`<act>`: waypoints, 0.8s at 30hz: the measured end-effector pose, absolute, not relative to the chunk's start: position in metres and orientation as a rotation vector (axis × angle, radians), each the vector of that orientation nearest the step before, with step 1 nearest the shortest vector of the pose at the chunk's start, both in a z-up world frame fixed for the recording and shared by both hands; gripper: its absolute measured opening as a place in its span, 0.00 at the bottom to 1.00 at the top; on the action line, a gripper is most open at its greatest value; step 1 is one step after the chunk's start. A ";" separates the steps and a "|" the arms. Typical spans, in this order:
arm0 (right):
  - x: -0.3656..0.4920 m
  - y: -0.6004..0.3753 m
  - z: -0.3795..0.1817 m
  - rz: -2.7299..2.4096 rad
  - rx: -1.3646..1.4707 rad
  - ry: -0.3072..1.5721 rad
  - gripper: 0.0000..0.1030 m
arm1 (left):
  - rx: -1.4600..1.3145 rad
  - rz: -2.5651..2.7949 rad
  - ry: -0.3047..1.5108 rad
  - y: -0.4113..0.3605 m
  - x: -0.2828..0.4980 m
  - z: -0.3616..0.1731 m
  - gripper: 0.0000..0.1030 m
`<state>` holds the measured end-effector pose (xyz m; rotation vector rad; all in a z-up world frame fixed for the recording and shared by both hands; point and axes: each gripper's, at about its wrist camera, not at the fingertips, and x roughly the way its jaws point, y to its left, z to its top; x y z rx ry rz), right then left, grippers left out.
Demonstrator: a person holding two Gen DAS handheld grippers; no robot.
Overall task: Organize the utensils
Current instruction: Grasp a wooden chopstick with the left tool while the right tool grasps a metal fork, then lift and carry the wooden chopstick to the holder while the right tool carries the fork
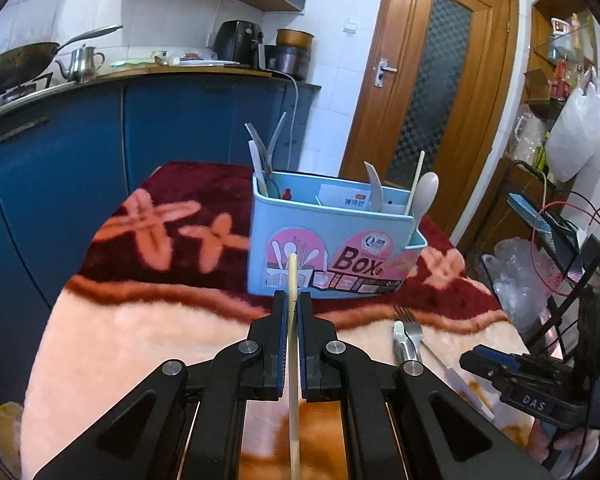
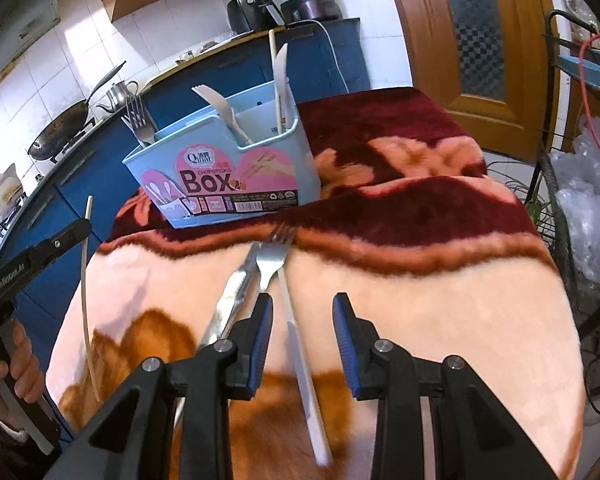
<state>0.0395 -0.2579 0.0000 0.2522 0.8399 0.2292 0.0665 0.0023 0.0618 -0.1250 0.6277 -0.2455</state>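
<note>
Left wrist: chopstick (image 1: 293, 280) btwn gripper (image 1: 293, 300) pads

Both our cams ride on the tools and look forward and down over the blanket-covered desk (image 1: 100, 340). Left one sits near the front edge, facing the blue utensil box (image 1: 332, 240) head-on. Right one is further right, seeing that box (image 2: 220, 168) off to its left. They share box, blanket and far kitchen.

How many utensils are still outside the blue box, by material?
Metal: 2, a silver metal fork and a blurred silver metal piece beside it
Plastic: 1, a long white plastic utensil
Wood: 1, a pale wooden chopstick in the left tool
Total: 4
</note>
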 end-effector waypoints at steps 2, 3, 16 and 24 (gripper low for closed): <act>0.048 -0.255 0.000 0.236 0.269 0.855 0.33 | -0.131 -0.261 0.619 0.006 0.069 0.060 0.04; 0.051 -0.253 -0.001 0.236 0.275 0.861 0.33 | -0.135 -0.268 0.613 0.007 0.070 0.060 0.04; 0.098 -0.239 -0.014 0.231 0.292 0.945 0.33 | -0.171 -0.285 0.613 0.010 0.080 0.039 0.04; 0.125 -0.239 -0.017 0.292 0.332 0.979 0.36 | -0.168 -0.292 0.610 0.008 0.080 0.036 0.04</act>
